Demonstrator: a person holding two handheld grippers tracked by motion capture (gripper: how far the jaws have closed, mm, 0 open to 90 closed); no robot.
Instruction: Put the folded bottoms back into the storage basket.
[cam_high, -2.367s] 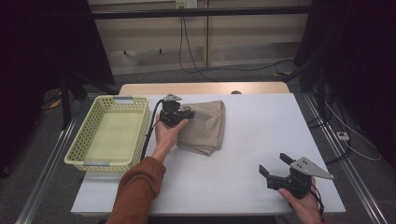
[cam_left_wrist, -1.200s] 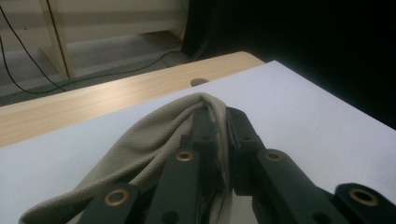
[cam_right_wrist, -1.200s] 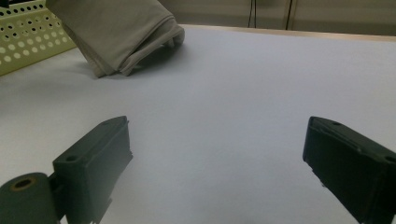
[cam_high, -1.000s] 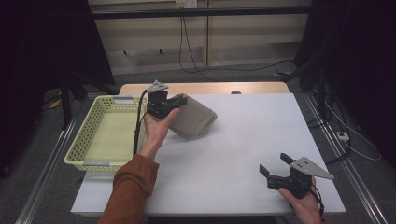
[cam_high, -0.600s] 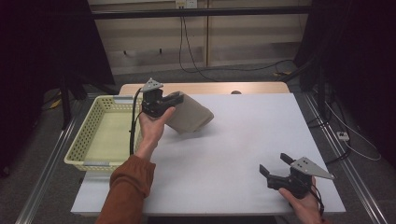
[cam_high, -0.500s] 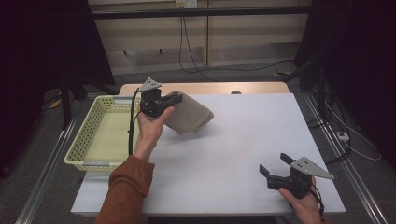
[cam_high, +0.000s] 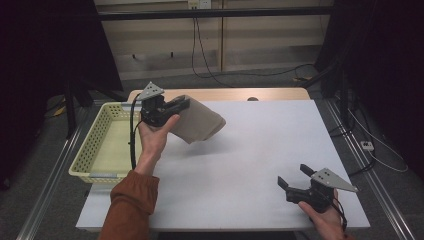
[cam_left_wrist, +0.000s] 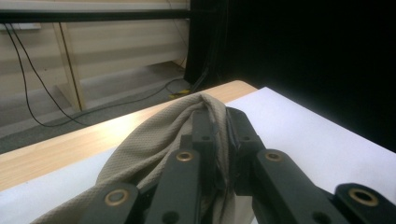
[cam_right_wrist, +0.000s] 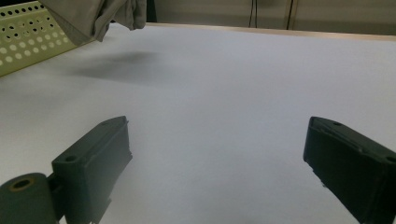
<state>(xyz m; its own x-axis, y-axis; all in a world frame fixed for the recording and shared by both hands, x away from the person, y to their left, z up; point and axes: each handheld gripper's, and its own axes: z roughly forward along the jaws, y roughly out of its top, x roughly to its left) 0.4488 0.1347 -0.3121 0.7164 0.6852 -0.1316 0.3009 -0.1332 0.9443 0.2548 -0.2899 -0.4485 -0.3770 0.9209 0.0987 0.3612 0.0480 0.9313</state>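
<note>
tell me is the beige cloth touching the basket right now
Apart. In the high view the cloth hangs from the left gripper above the table, to the right of the basket, with a clear gap to its rim.

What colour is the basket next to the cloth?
The basket is pale yellow-green with little holes in its walls. It shows best in the high view.

One cloth, one basket, two grippers, one tabletop.
Count by kind: one beige folded cloth (cam_high: 197, 122), pinched in the jaws of the left gripper (cam_high: 172, 106). One pale yellow perforated basket (cam_high: 90, 150) at the left edge of the tabletop (cam_high: 240, 165). Two handheld grippers in all, the second being the right gripper (cam_high: 295, 181), each with two black jaws and one grey three-cornered plate on top. Two hands, one per gripper. One orange sleeve (cam_high: 127, 207), on the left arm. One white tabletop.
</note>
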